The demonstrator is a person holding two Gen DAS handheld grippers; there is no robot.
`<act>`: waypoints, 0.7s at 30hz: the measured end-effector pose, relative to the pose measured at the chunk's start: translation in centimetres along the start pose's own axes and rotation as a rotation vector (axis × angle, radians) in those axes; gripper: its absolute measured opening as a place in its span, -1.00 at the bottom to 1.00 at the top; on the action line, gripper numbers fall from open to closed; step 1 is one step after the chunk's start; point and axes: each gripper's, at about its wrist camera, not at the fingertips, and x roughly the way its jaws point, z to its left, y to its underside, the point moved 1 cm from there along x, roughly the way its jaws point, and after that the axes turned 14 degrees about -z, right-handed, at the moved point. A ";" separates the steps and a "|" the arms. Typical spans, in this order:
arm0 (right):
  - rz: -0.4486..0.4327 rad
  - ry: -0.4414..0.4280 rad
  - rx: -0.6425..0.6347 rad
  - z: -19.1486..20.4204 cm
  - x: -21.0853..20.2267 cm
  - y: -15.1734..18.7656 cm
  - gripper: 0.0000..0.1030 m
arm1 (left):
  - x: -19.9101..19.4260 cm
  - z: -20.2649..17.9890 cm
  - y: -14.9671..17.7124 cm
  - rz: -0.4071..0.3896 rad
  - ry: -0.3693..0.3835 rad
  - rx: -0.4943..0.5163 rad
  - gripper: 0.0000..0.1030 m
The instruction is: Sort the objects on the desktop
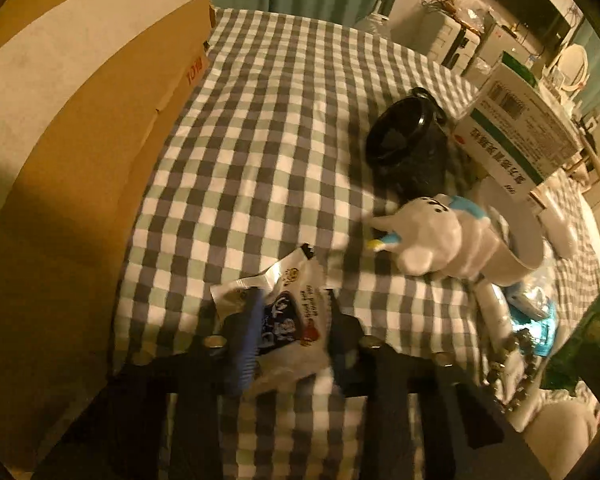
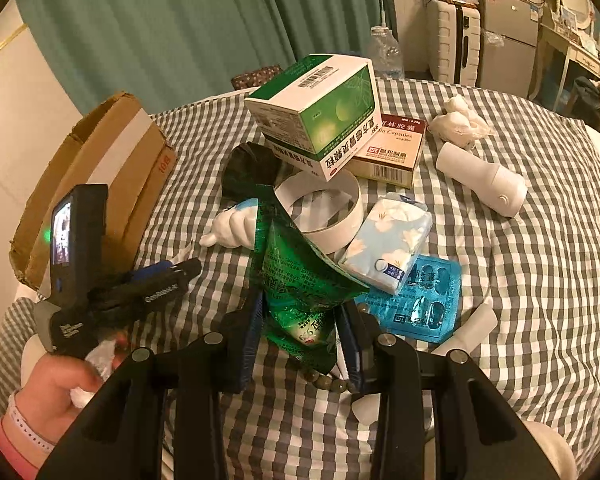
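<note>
While both grippers grip, sorting sits at pickup: left gripper point(image 1: 292, 336) clamps white snack sachet point(image 1: 284, 304) on checked surface point(image 1: 260, 140); right gripper point(image 2: 300, 336) clamps green sachet point(image 2: 300, 276). Next: lift toward cardboard box point(image 2: 100, 168).

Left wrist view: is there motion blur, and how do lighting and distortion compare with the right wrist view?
Left wrist view: the white snack packet and the hand-held gripper fingertips are smeared, with long shadows on the checked cloth. Right wrist view: sharper, the green sachet legible. Both are dim, amber-tinted, fisheye-bent at the edges.
</note>
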 end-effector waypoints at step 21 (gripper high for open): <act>-0.151 -0.006 -0.084 5.1 -7.8 -2.4 -0.30 | -12.3 -3.0 -1.8 -0.190 0.162 0.121 -0.93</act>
